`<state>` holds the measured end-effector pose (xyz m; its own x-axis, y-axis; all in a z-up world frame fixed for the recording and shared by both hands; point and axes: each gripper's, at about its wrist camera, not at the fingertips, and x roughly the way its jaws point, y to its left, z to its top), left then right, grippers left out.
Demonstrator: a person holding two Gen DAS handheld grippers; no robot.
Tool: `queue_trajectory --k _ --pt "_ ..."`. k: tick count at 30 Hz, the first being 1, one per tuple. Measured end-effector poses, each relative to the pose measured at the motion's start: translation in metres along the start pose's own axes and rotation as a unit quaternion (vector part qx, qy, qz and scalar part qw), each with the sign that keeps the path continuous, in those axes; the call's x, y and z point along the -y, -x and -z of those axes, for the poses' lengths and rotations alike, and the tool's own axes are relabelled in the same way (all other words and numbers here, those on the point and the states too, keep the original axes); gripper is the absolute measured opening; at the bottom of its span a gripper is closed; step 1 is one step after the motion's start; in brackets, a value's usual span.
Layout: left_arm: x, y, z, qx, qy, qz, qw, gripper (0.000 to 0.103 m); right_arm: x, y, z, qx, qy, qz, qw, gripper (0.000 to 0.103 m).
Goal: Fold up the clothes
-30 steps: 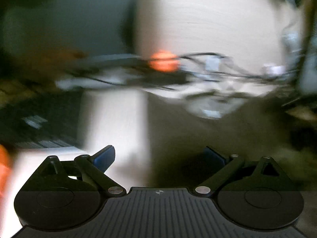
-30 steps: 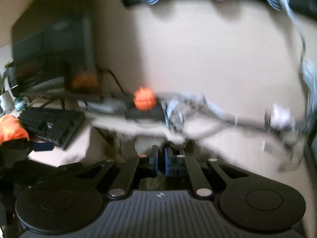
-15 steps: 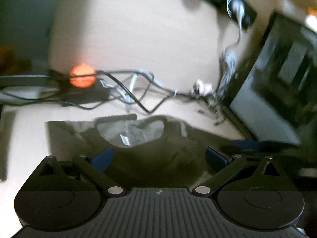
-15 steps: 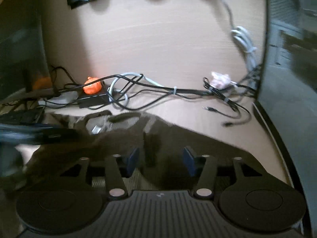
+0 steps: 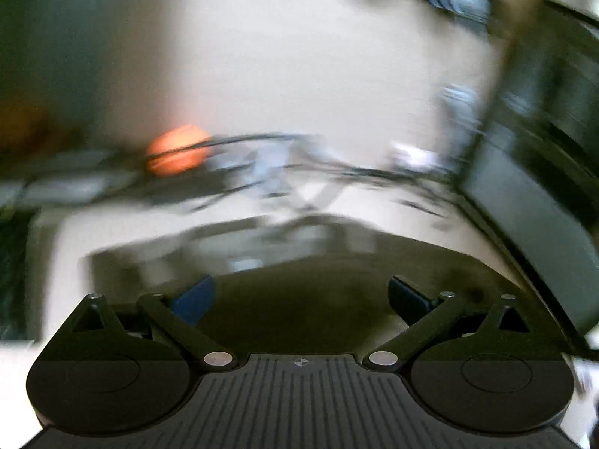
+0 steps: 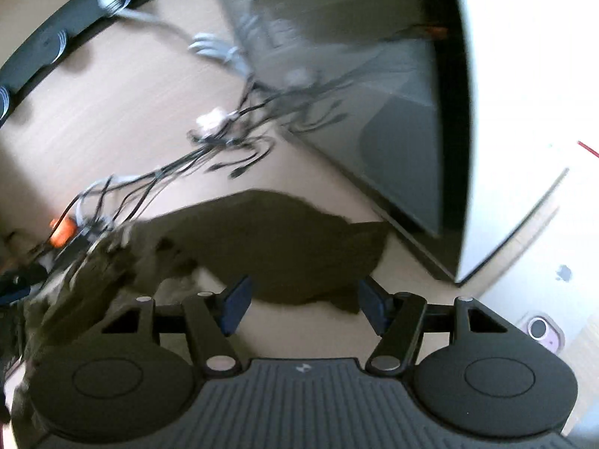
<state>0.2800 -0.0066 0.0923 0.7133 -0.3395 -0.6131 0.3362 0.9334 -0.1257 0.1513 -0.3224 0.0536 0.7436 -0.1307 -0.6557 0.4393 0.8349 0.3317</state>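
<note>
A dark olive garment (image 6: pixel 269 247) lies spread on the light wooden desk (image 6: pixel 119 112), its neck end toward the cables at the left. The right gripper (image 6: pixel 303 303) hangs over its near right edge; its jaws are opening and nothing sits between the blue pads (image 6: pixel 236 301). In the blurred left wrist view the same garment (image 5: pixel 307 292) fills the lower middle. The left gripper (image 5: pixel 299 295) stands wide open above it, with blue pads (image 5: pixel 194 295) apart and empty.
A tangle of black and white cables (image 6: pixel 209 149) with an orange object (image 6: pixel 61 234) runs along the back of the desk. A dark monitor (image 6: pixel 397 119) stands at the right. A small pink device (image 6: pixel 543 331) lies at the near right.
The right gripper went from shut to open and swung right with a roll, now over the garment's right edge. The left view shifted across the desk; its jaws stayed open.
</note>
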Motion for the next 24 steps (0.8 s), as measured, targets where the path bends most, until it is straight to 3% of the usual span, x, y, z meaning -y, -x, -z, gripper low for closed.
queue_trajectory --k 2,5,6,7,9,13,17,21,24 --pt "0.046 -0.005 0.0 0.008 -0.096 0.024 0.9951 0.101 0.006 -0.001 0.0 0.015 -0.012 0.009 1.0 0.057" --pt "0.105 -0.022 0.01 0.016 -0.216 0.055 0.9746 0.101 0.008 -0.011 0.001 0.021 -0.01 0.033 0.999 0.038" --pt "0.12 -0.027 0.014 0.019 -0.247 0.064 0.9667 0.099 0.009 -0.014 0.001 0.022 -0.01 0.04 0.999 0.037" --pt "0.132 -0.032 0.018 0.023 -0.274 0.068 0.9591 0.083 0.009 -0.017 0.001 0.023 -0.01 0.046 0.999 0.037" --pt "0.149 -0.049 0.023 0.018 -0.319 0.071 0.945 0.062 0.012 -0.019 0.002 0.025 -0.011 0.053 0.998 0.037" --pt "0.168 -0.079 0.028 -0.003 -0.349 0.087 0.933 0.094 0.02 -0.018 0.006 0.035 -0.015 0.059 0.998 0.037" --pt "0.178 -0.106 0.028 -0.016 -0.364 0.076 0.928 0.093 0.029 -0.023 0.008 0.031 -0.032 0.039 0.998 0.037" --pt "0.174 -0.121 0.026 -0.034 -0.36 0.061 0.9302 0.073 0.023 -0.034 0.004 0.026 -0.009 0.017 0.999 0.036" --pt "0.169 -0.128 0.026 -0.048 -0.356 0.05 0.9317 0.07 0.017 -0.041 0.0 0.019 0.006 0.0 1.0 0.021"
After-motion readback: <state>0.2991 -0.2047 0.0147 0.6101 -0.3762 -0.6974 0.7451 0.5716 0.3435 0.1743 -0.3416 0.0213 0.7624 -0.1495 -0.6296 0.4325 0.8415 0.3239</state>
